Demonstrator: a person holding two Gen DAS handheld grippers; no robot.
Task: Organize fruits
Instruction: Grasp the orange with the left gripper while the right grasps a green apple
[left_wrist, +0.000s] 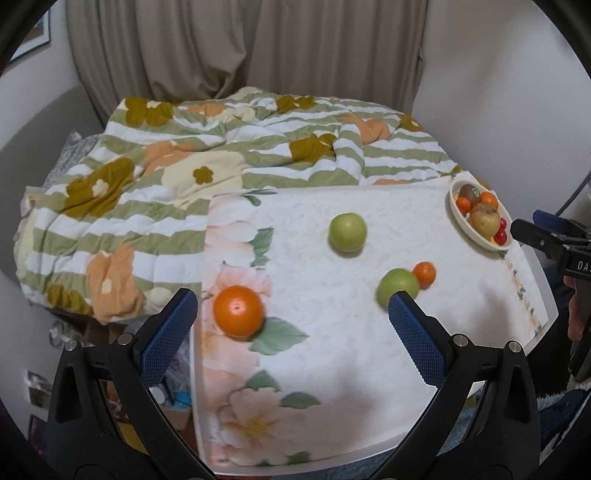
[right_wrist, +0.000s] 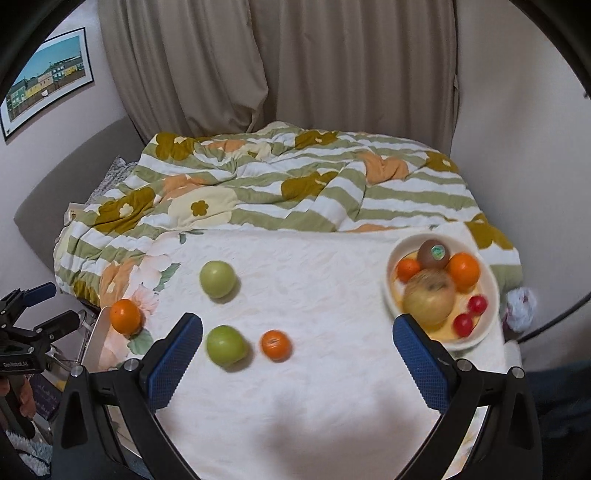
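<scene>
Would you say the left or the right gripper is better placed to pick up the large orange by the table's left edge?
Left. The large orange lies just ahead of the open left gripper, while from the right gripper it sits far off to the side.

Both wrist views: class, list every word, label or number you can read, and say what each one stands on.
"DA": white letters on the right gripper body, cut off by the picture's edge.
White lettering on the left gripper body: too blurred to read.
Round green sticker on the kiwi in the bowl: too small to read.
Poster on the wall: no readable text.
</scene>
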